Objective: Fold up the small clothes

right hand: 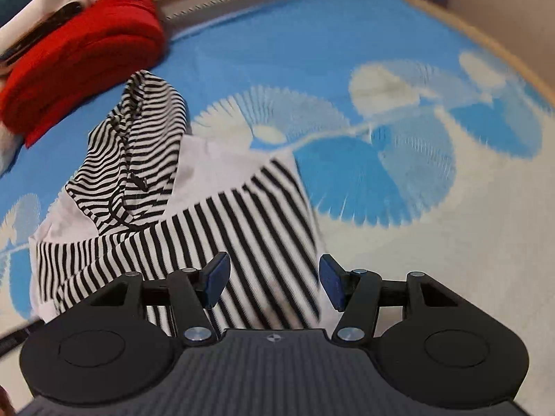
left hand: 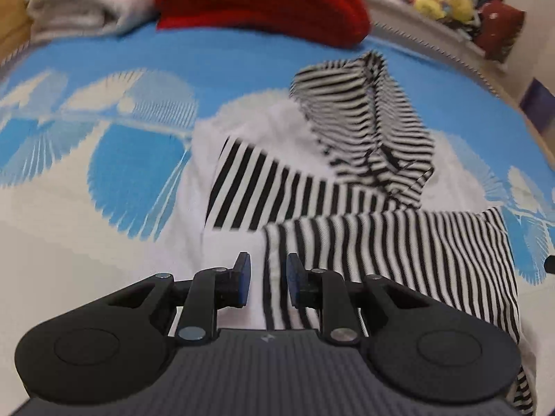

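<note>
Hoodie [left hand: 347,187] mid-frame, half folded. Left gripper [left hand: 267,282] narrowly parted, right gripper [right hand: 274,284] wide apart, seemingly empty. Pinch near hem corners, lift evenly.

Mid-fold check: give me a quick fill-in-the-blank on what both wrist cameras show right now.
1. The garment being folded has black and white ____.
2. The folded pile behind it is coloured ____.
3. The left gripper and the right gripper both have their jaws ____.
4. The bedspread is white and ____.

Missing words: stripes; red; open; blue
</note>
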A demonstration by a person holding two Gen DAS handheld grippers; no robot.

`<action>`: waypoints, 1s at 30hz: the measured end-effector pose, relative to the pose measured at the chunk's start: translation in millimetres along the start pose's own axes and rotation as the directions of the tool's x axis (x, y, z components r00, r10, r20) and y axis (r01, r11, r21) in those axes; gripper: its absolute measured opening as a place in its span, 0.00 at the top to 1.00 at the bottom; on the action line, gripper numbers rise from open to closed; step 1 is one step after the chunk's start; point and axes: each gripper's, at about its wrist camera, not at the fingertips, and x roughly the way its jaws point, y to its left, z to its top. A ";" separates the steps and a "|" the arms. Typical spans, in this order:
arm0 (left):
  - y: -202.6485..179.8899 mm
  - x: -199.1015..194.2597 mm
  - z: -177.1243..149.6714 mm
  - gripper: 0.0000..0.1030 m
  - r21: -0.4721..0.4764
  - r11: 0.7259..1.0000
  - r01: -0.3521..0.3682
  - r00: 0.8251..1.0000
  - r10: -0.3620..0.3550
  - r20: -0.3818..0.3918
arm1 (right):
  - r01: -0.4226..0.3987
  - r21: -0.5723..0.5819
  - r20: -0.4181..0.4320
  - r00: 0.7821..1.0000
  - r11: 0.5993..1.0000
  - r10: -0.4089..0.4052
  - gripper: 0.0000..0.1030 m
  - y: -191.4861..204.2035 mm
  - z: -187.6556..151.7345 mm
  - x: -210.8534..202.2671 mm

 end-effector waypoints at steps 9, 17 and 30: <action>-15.1 -25.3 15.1 0.76 0.114 0.993 0.026 0.990 -0.041 0.133 | 0.013 -0.175 0.020 1.000 0.984 -0.010 0.43 -2.0 1.8 -11.5; -34.6 1.0 89.7 0.84 0.206 0.977 0.061 0.984 -0.093 0.150 | 0.049 -0.213 0.036 0.998 0.976 -0.043 0.43 -14.5 7.1 -12.3; -74.3 179.5 255.6 0.88 0.236 0.970 0.054 0.989 -0.084 0.118 | 0.108 -0.232 0.018 0.994 0.967 -0.107 0.43 -25.0 3.7 6.8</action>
